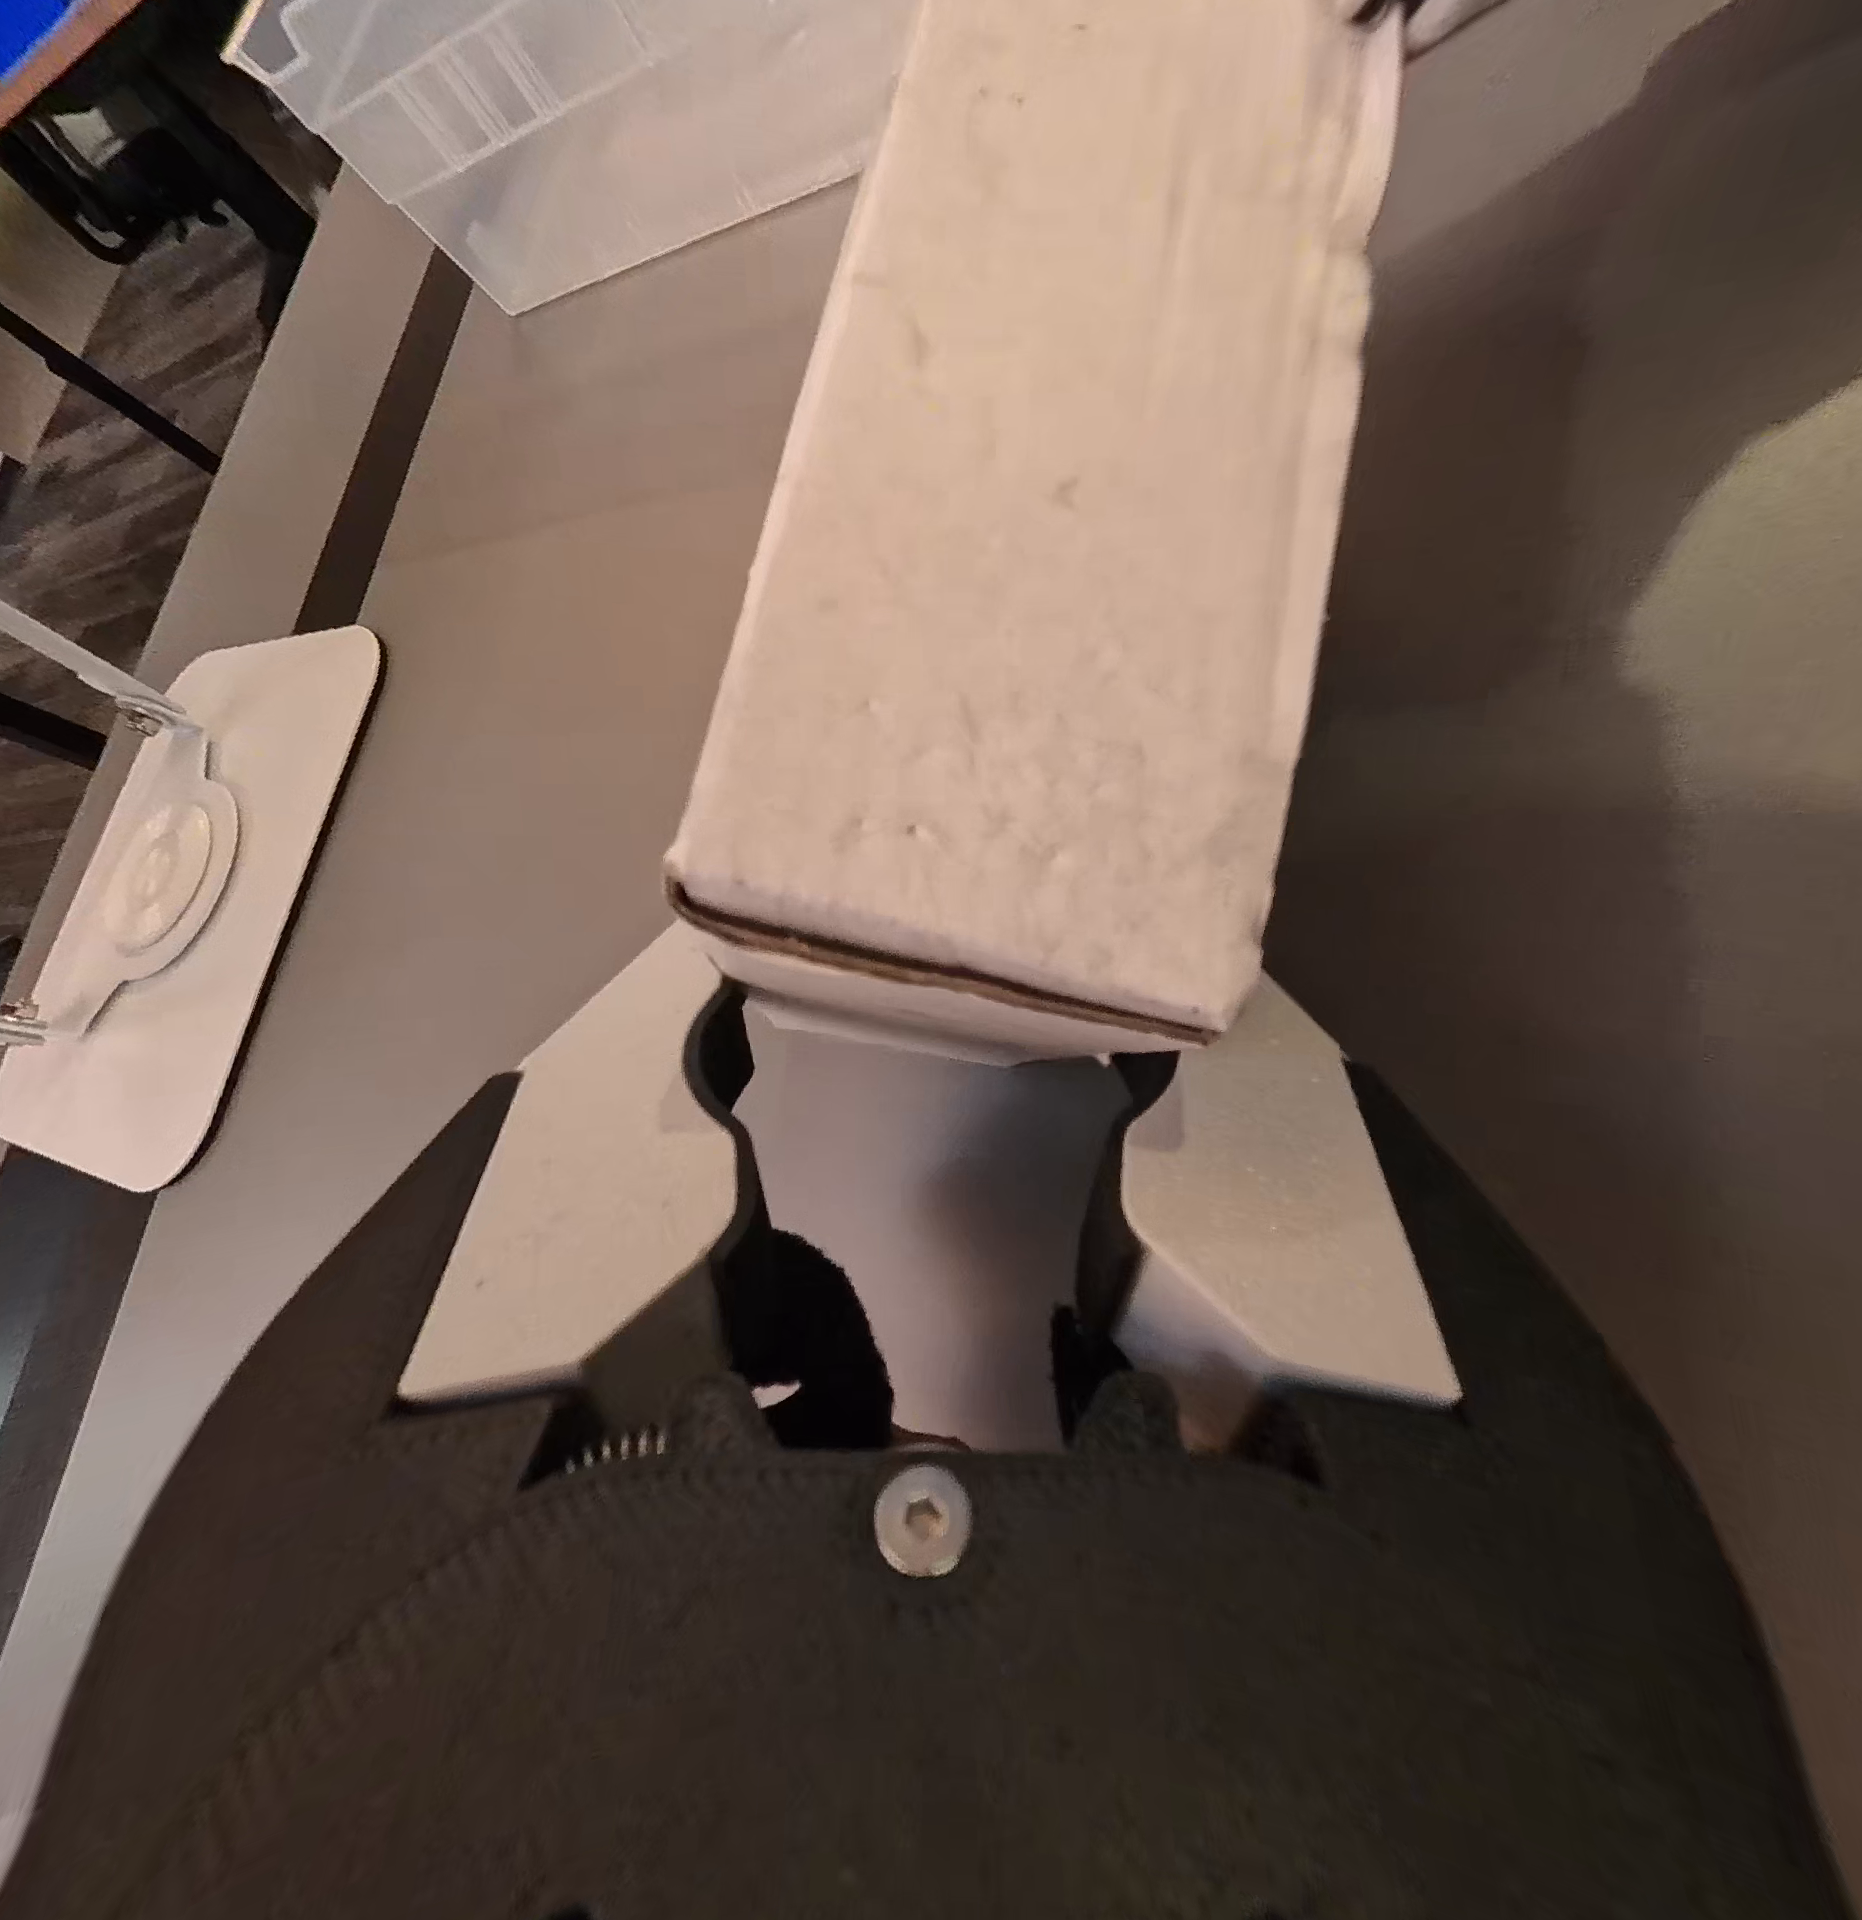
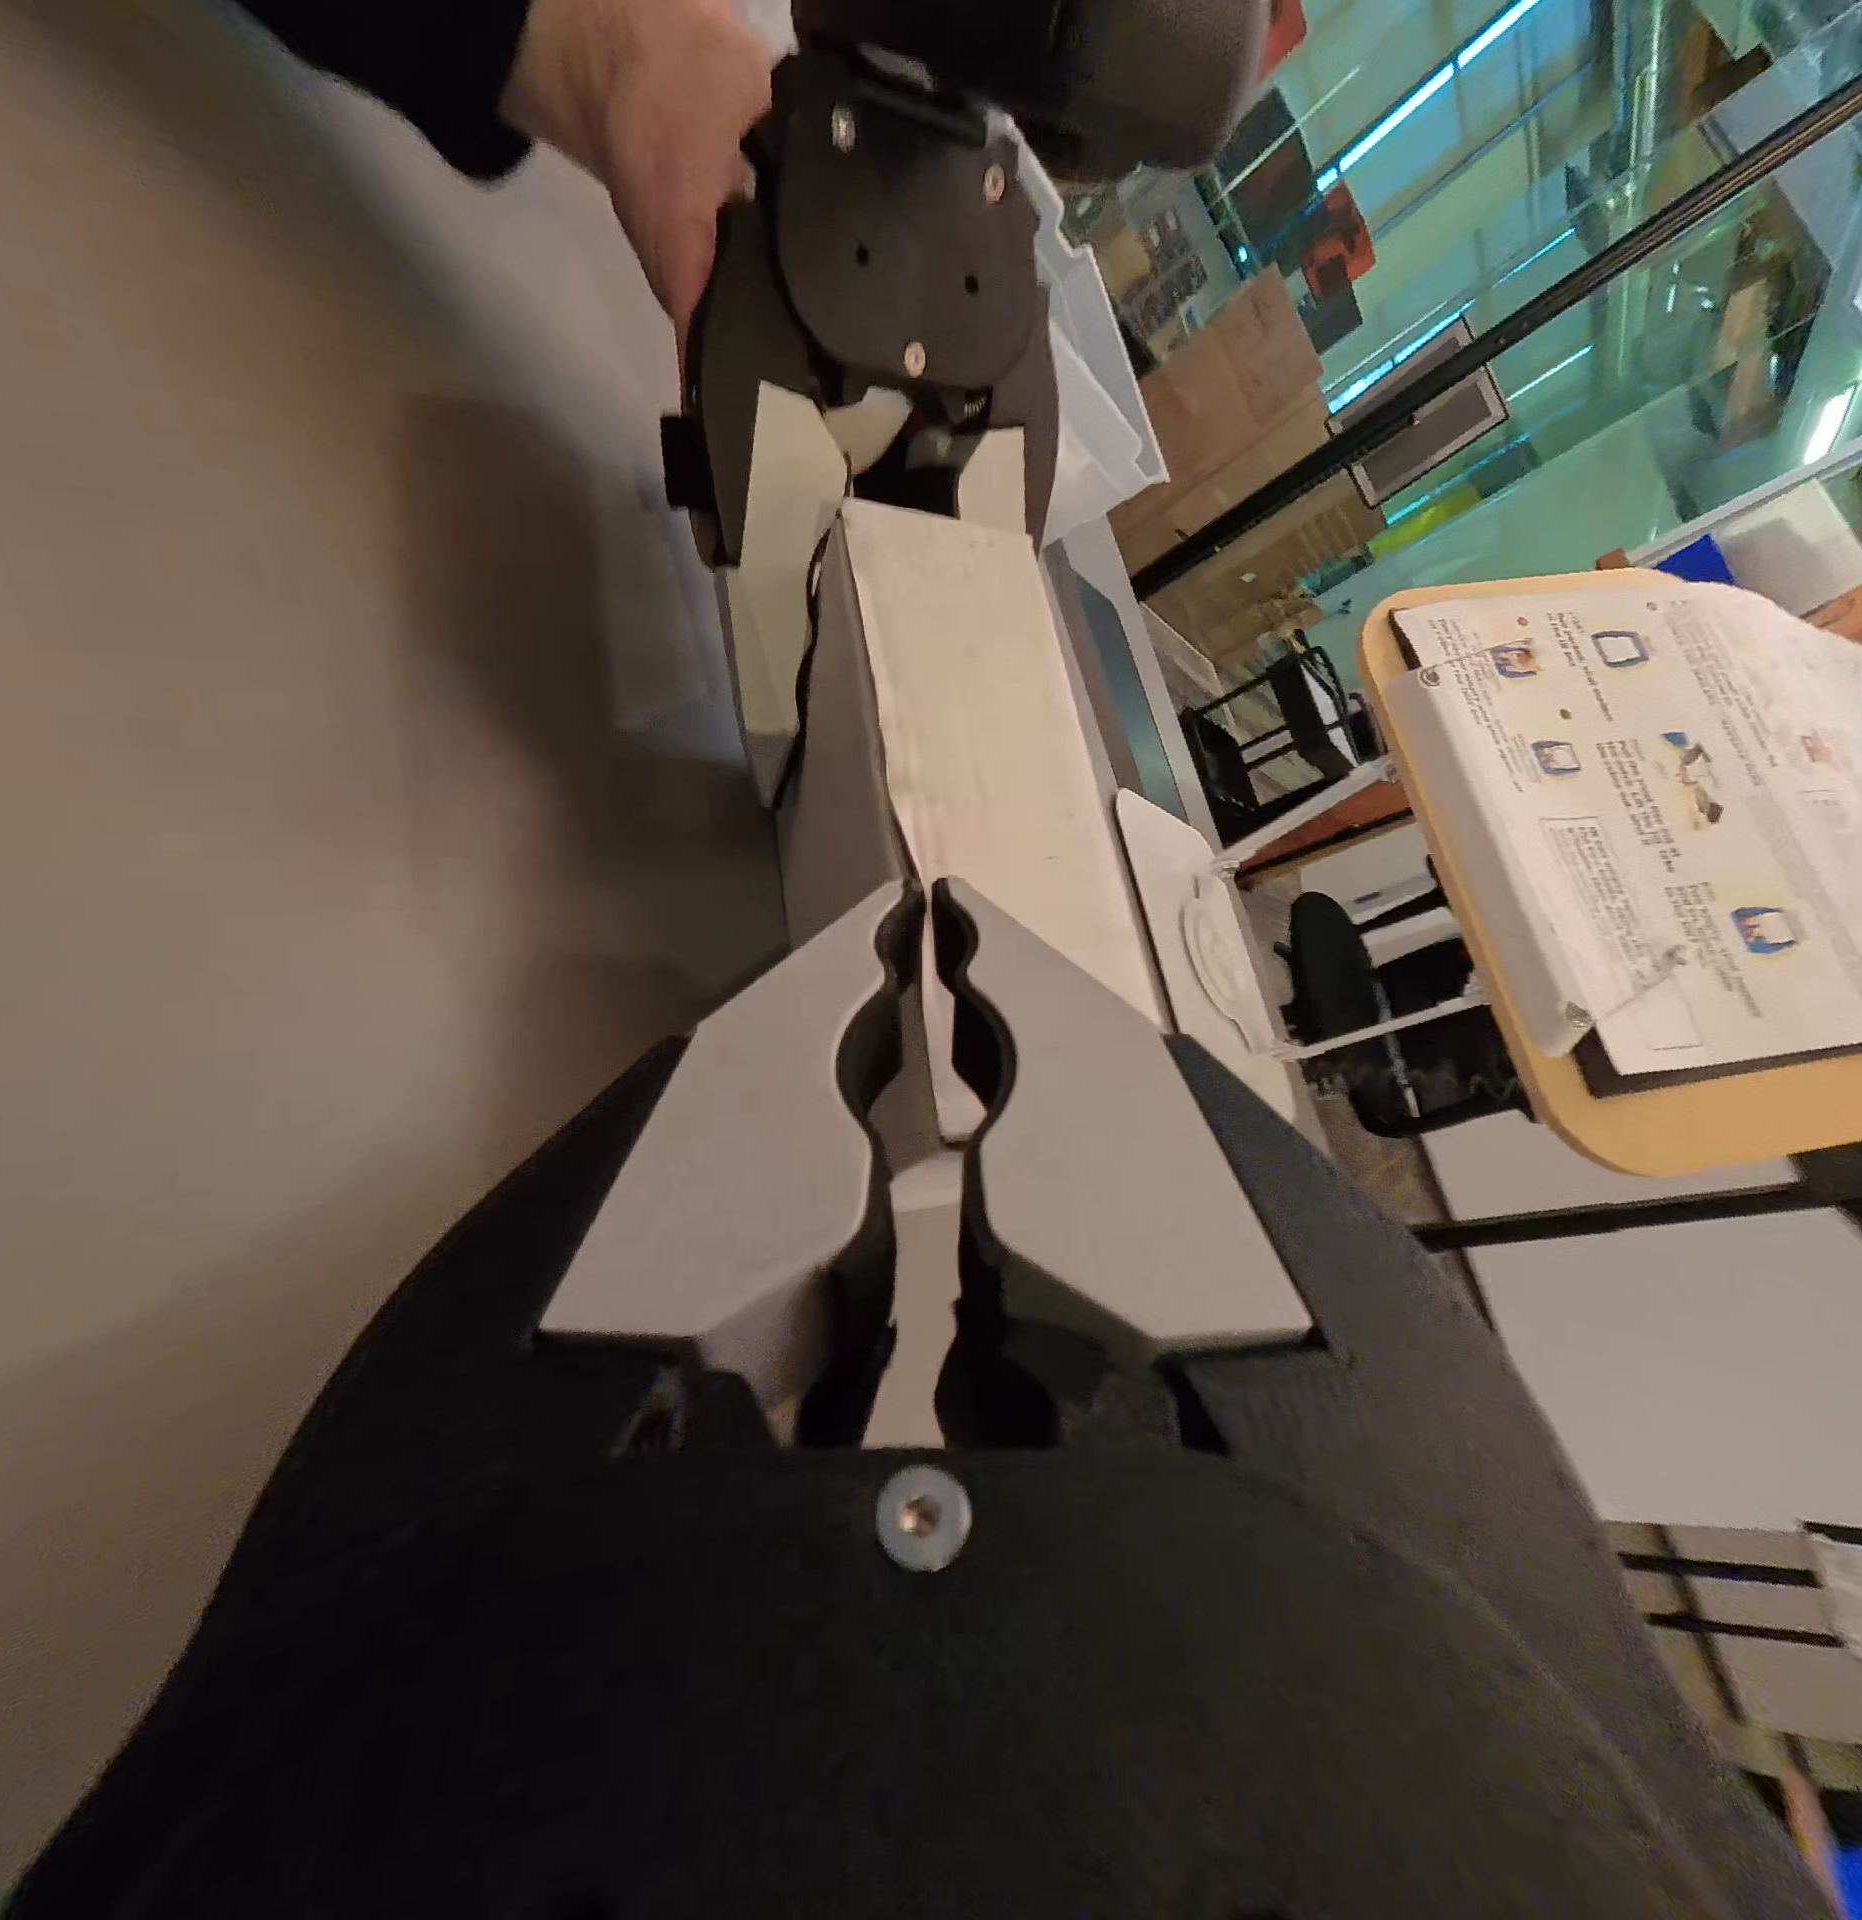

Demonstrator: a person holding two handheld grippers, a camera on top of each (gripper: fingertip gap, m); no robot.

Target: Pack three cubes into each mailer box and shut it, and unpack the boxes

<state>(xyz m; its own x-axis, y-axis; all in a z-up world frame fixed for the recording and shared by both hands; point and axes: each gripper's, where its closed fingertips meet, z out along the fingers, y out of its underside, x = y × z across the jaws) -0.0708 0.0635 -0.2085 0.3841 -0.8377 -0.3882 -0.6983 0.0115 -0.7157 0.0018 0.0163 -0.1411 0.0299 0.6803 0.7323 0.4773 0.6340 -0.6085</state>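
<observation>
**Mailer box spanned end to end between both grippers**

The white mailer box (image 1: 1020, 582) runs lengthwise straight ahead of the left gripper (image 1: 937, 1049), whose fingers straddle its near end, spread wide and touching the sides; a firm hold seems likely. The right gripper (image 2: 929, 914) is nearly clenched, pinching a thin edge at the opposite end. The long axis joins the two grippers, above the grey table (image 1: 553, 499). Any tilt or flip should pivot about that axis.

Left gripper (image 1: 958, 1049) grips the white mailer box (image 1: 1041, 561) end above the table (image 1: 553, 540).
</observation>
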